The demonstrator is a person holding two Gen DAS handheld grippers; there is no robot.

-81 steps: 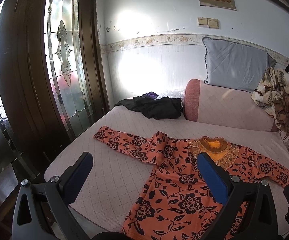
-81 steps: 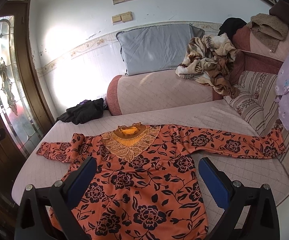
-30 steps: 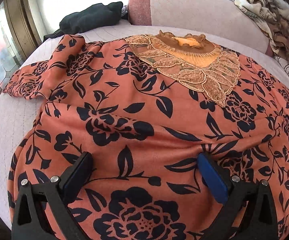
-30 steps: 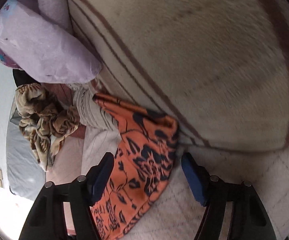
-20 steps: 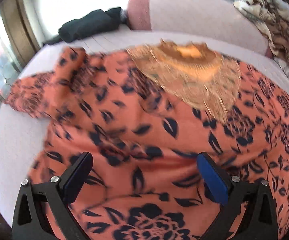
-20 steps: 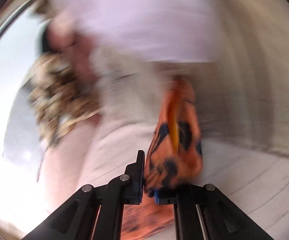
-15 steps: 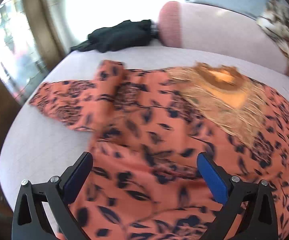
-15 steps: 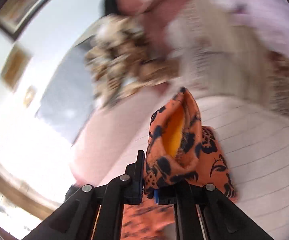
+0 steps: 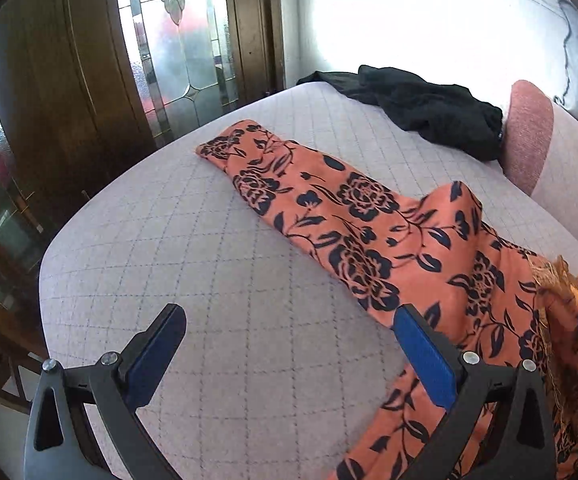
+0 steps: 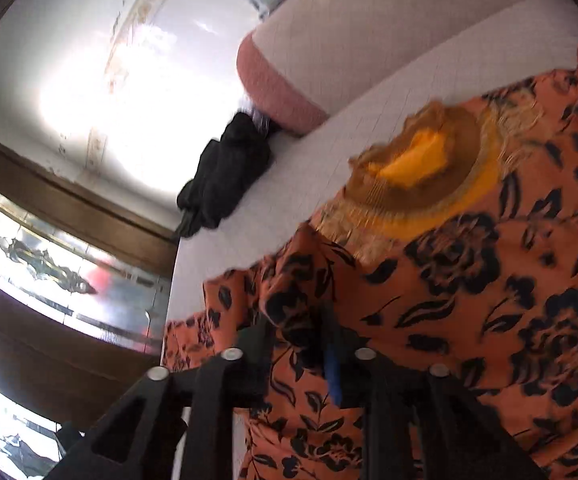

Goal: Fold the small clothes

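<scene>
An orange dress with black flowers point(image 9: 369, 216) lies on the quilted bed point(image 9: 209, 260). Its left sleeve stretches toward the far left corner. My left gripper point(image 9: 289, 316) is open over bare quilt just left of that sleeve, and its right finger point(image 9: 421, 356) overlaps the sleeve's edge. In the right wrist view the dress point(image 10: 509, 300) and its gold lace collar point(image 10: 417, 172) fill the right side. My right gripper point(image 10: 295, 336) hangs over the dress body, its jaws opening. The right sleeve's cuff point(image 10: 293, 300) still stands bunched between them.
A black garment point(image 9: 421, 112) lies at the bed's far end beside a pink bolster point(image 9: 529, 132). A wooden door with stained glass point(image 9: 177, 40) stands beyond the bed's left edge. Bare quilt spreads left of the dress.
My right gripper shut on the right sleeve's cuff by the striped cushion, carried it across over the dress body, and its jaws have parted. My left gripper swung left from the dress body to the left sleeve.
</scene>
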